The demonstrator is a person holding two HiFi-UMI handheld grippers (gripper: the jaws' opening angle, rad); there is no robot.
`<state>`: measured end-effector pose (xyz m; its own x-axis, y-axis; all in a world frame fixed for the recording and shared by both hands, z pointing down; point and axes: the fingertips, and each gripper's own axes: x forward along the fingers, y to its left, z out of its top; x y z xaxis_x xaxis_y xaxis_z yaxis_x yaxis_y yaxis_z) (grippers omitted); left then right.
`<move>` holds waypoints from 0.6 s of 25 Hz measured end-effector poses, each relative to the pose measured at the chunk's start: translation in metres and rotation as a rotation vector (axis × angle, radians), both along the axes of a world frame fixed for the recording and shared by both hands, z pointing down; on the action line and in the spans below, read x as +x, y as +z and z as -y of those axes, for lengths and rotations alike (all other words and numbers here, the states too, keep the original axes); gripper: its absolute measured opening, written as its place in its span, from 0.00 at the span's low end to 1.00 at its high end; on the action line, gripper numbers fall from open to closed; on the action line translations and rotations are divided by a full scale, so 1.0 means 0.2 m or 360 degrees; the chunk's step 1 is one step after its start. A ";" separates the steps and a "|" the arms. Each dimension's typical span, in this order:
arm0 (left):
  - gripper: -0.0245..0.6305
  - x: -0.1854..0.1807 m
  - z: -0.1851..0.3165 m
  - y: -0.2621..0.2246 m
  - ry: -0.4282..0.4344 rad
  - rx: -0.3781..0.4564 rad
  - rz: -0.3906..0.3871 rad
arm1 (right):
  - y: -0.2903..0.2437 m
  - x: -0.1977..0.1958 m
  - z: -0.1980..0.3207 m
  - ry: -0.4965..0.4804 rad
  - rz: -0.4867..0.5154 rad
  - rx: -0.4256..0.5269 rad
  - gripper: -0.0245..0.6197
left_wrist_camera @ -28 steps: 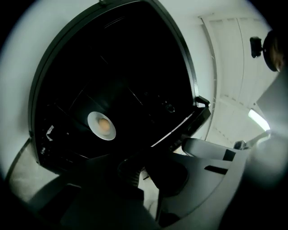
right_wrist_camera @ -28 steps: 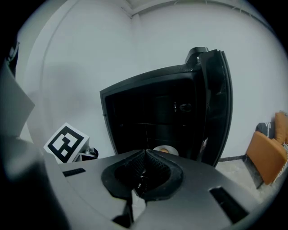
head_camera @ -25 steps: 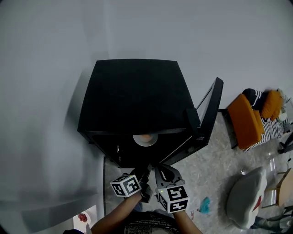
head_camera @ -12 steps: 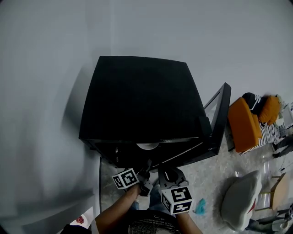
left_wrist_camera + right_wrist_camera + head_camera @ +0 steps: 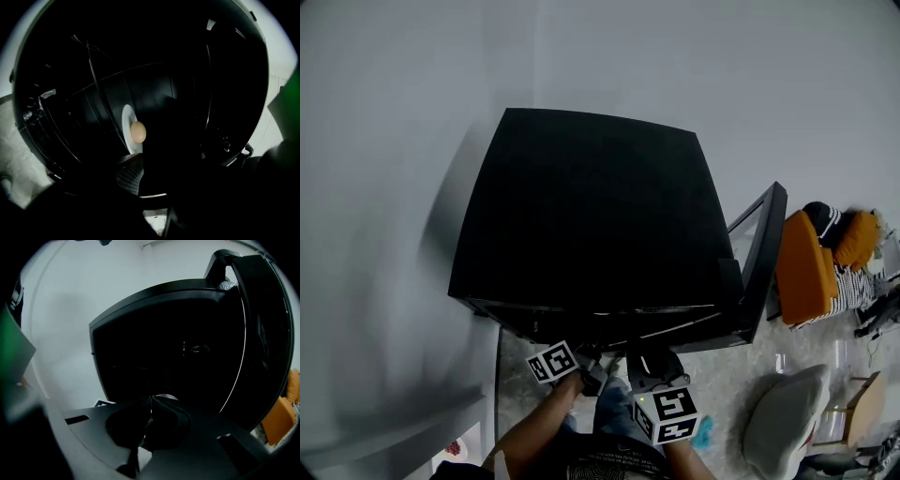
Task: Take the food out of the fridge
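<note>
Looking steeply down on a black fridge (image 5: 581, 216) filling the centre of the head view, with its door (image 5: 761, 253) swung open at the right. Holding the left tool (image 5: 584, 367) and the right tool (image 5: 645, 362) side by side at the bottom centre, just in front of the open cabinet. In the left gripper view, pointing into the dark interior with jaws apart and nothing between them. Beyond, at the frame's centre, finding a pale rounded piece of food (image 5: 138, 132) resting on a white plate (image 5: 125, 123) inside the fridge. In the right gripper view, showing jaws pressed together, empty, aimed at the opening.
</note>
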<state>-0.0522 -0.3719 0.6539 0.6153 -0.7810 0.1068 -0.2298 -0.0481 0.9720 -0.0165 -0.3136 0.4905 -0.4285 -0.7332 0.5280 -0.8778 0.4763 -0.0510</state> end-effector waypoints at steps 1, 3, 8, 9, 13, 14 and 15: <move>0.14 0.00 0.01 0.01 -0.0004 -0.0006 -0.0002 | 0.00 0.00 0.01 -0.0009 -0.0002 -0.0004 0.07; 0.17 0.01 0.02 0.04 -0.0008 -0.0018 0.0003 | 0.01 0.01 0.02 -0.0026 -0.0018 -0.0005 0.07; 0.19 0.01 0.05 0.12 -0.0047 -0.0060 0.0008 | 0.02 0.04 0.06 -0.0051 -0.0056 -0.0001 0.07; 0.20 0.00 0.06 0.14 -0.0068 -0.0070 -0.0005 | 0.02 0.05 0.06 -0.0056 -0.0064 -0.0006 0.07; 0.21 0.00 0.12 0.16 -0.0106 -0.0080 -0.0019 | 0.06 0.07 0.06 -0.0066 -0.0087 -0.0035 0.07; 0.21 0.01 0.13 0.17 -0.0104 -0.0083 -0.0012 | 0.07 0.07 0.05 -0.0067 -0.0091 -0.0044 0.07; 0.21 0.01 0.14 0.18 -0.0101 -0.0089 -0.0007 | 0.07 0.08 0.05 -0.0065 -0.0095 -0.0053 0.07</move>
